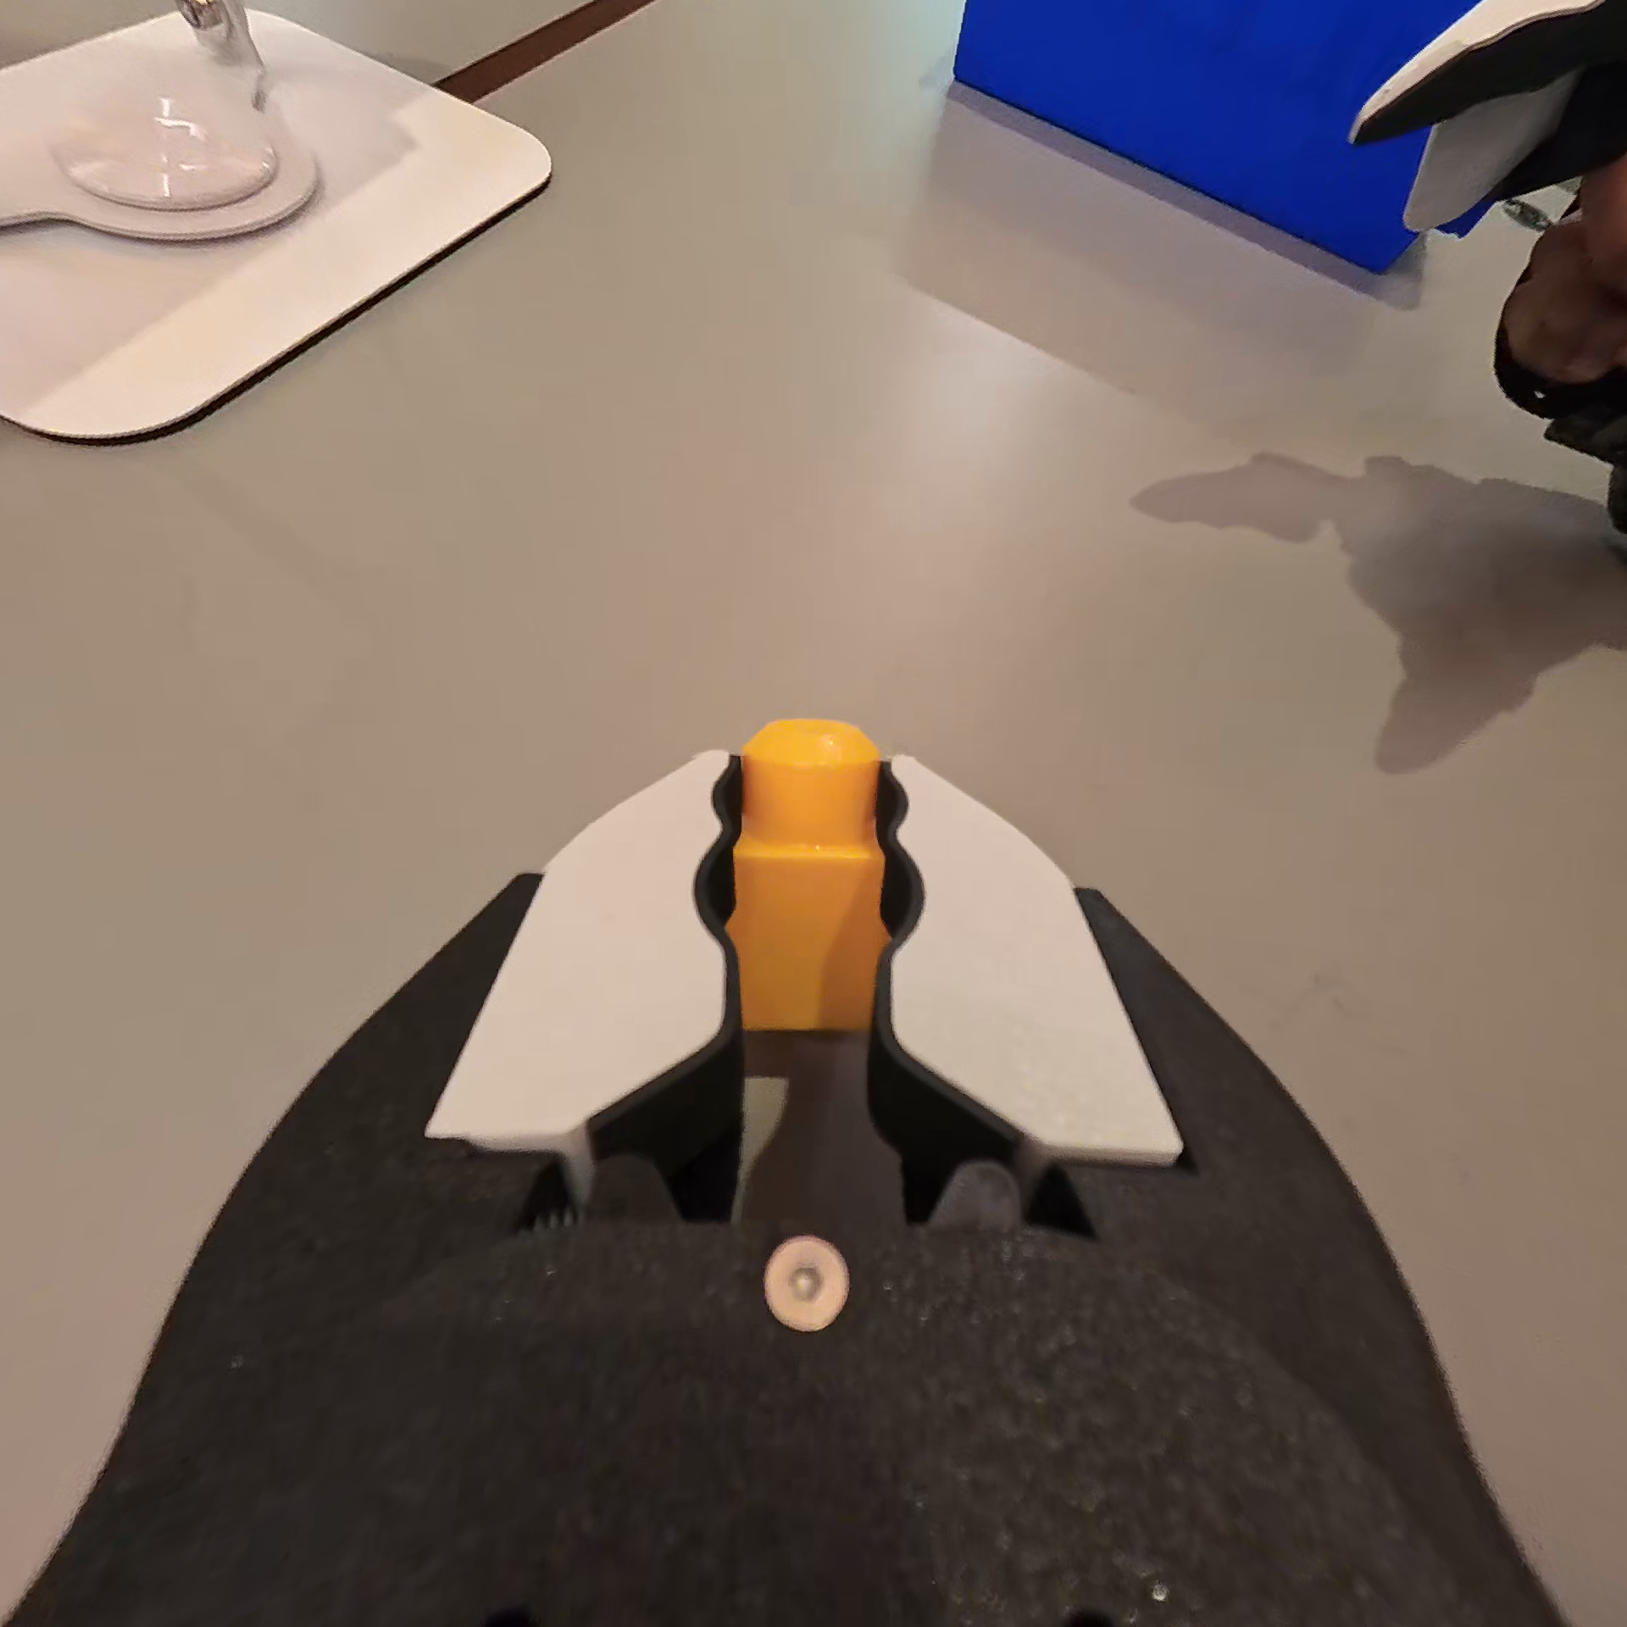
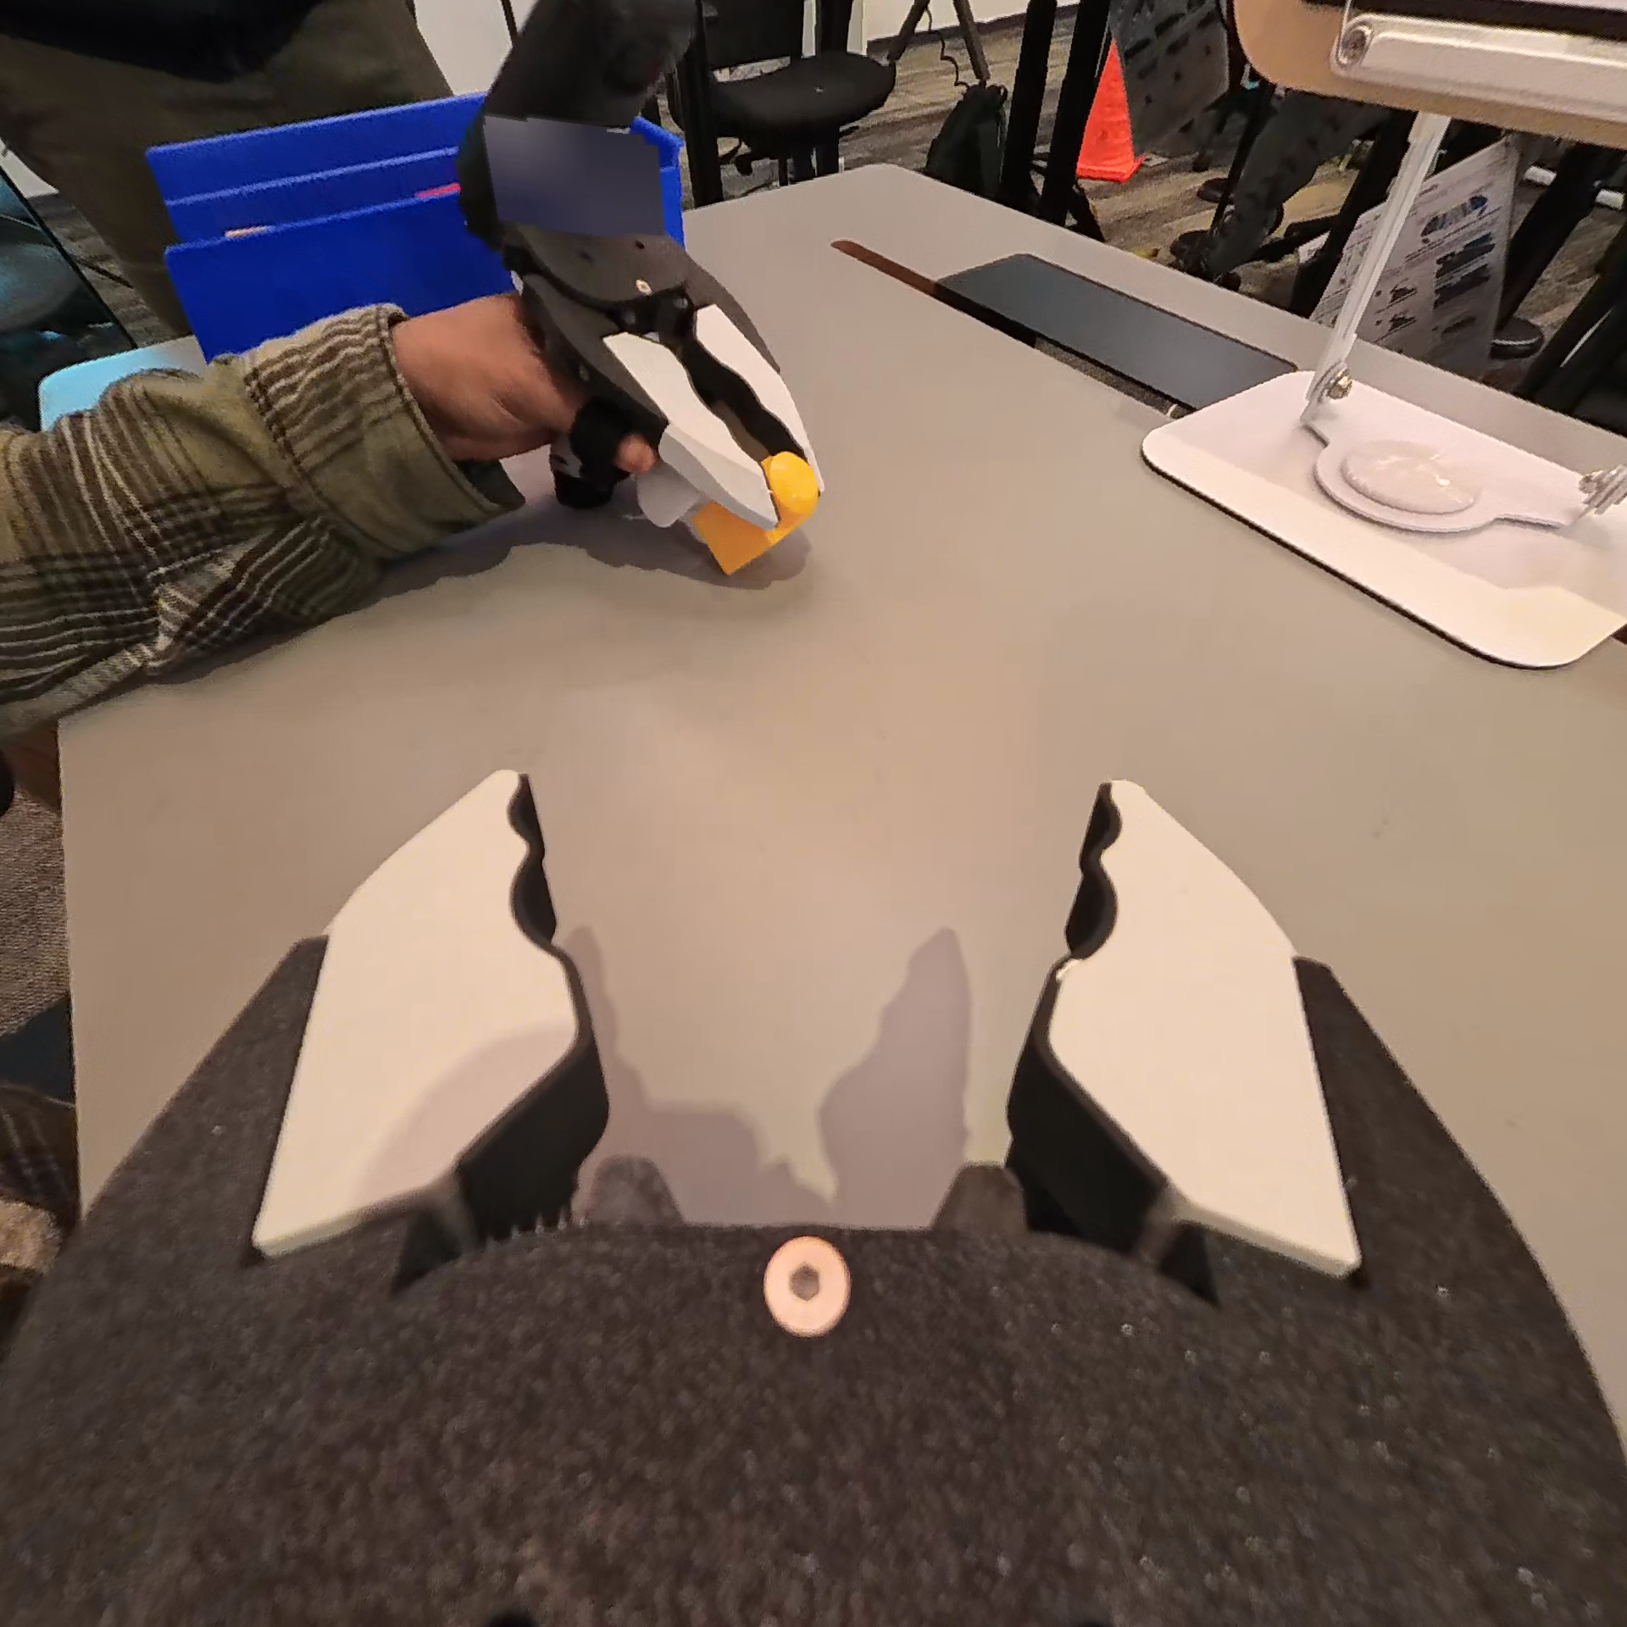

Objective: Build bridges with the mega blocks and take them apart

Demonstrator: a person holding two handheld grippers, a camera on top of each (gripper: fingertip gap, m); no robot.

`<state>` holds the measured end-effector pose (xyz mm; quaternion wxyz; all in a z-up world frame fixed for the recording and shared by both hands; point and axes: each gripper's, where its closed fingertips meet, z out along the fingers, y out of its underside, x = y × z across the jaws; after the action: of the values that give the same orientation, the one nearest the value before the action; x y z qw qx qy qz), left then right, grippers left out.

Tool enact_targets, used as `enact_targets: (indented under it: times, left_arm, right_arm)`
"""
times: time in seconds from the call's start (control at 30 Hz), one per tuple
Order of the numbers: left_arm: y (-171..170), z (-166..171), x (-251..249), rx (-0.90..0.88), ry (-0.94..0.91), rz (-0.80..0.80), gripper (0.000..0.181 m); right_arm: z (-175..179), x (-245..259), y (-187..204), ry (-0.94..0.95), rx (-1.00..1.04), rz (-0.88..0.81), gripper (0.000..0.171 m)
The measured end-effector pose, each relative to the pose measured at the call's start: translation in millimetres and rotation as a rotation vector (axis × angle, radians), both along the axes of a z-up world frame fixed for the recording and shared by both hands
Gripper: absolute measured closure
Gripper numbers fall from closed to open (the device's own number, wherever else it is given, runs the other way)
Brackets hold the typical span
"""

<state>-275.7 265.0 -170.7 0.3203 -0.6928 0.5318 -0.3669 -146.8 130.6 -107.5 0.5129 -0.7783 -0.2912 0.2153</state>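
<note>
Left gripper (image 1: 810, 775) is clamped on a single-stud yellow mega block (image 1: 808, 916), held low over the grey table (image 1: 792, 440). Right gripper (image 2: 810, 792) hangs wide open, nothing in it, blue bin (image 2: 334, 264) far left.

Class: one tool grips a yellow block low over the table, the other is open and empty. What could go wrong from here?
1. The left tool holds the block tilted, so it may land crooked on the table.
2. The right tool is open and far off, so it cannot steady the block.
</note>
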Motion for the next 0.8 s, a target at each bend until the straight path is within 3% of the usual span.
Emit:
enact_targets:
  times: [0.8]
  left_arm:
    - [-14.8,-23.1,6.0,0.069,0.206,-0.135,0.154]
  right_arm:
    - [9.8,-7.9,-2.1,0.008,0.019,0.019,0.057]
